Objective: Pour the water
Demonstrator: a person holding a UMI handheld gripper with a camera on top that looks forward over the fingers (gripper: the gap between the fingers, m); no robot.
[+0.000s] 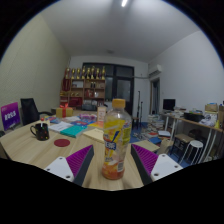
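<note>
At the centre of the frame, a clear plastic bottle of yellow-orange drink with an orange cap (116, 139) stands upright, long axis vertical, between the tongs (113, 160). Their purple pads (80, 160) flank its lower body; whether they press it is unclear. A black mug (40, 130) sits at left on the wooden desk (30, 150).

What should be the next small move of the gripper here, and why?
Probably close the gripper on the bottle. The bottle stands upright on the table between the two pads, seemingly with gaps beside it, its orange cap on. The black mug is far off, so grasping comes before pouring.
</note>
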